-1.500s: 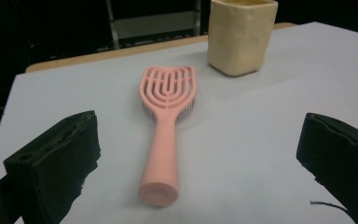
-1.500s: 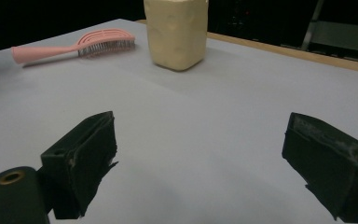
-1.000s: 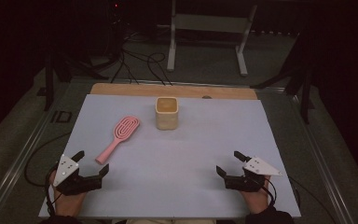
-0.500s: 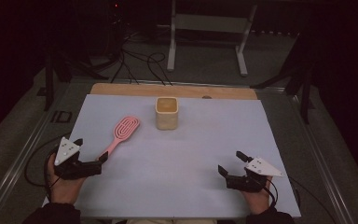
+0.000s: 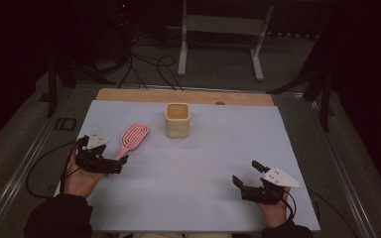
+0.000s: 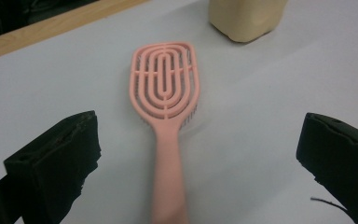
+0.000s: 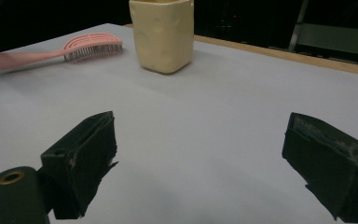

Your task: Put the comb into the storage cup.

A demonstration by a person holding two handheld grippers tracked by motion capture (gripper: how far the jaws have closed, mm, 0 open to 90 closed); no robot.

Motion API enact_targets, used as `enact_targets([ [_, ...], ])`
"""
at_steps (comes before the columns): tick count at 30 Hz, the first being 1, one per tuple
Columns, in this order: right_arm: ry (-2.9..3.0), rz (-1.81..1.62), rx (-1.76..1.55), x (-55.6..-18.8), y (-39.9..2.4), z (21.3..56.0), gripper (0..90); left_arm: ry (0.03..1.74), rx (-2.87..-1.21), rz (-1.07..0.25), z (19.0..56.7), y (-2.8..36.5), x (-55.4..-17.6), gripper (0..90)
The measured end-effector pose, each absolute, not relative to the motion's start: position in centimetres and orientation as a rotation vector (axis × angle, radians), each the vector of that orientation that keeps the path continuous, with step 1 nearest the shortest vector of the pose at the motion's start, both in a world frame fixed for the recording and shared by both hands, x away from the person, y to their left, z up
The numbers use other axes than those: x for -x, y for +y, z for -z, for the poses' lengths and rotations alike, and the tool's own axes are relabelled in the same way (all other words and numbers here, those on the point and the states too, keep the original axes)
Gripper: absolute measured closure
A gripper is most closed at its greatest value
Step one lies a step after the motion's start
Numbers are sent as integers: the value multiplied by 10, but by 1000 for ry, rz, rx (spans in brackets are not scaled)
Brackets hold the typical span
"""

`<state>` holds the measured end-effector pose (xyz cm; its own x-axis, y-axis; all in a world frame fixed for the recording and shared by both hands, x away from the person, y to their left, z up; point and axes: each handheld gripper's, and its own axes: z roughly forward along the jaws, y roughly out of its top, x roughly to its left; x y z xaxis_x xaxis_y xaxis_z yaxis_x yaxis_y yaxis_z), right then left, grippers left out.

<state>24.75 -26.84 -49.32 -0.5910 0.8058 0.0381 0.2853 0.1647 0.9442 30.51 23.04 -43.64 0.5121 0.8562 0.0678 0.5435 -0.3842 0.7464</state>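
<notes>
I am bringing my left gripper point(image 5: 113, 165) up to the pink hairbrush point(image 6: 165, 98), jaws wide around its handle — it is lying flat on the table point(image 5: 218, 148) beside the cream cup point(image 5: 177, 119). Light, stiff plastic, probably slippery — I am aiming mid-handle. My right gripper point(image 5: 243, 184) is hanging open.

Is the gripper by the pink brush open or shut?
Open. In the left gripper view, the left gripper has its jaws spread wide to either side of the brush handle, not touching it. The brush lies flat on the table.
</notes>
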Motion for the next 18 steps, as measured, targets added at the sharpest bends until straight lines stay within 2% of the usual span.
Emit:
enact_targets([
  [2, 1969, -1430, -1032, -248, -269, 494, 95, 1146, -2137, -584, 438, 224, -314, 2],
  [18, 1967, -1422, -1035, -247, -269, 494, 95, 1210, -2232, -534, 446, 221, -347, 2],
])
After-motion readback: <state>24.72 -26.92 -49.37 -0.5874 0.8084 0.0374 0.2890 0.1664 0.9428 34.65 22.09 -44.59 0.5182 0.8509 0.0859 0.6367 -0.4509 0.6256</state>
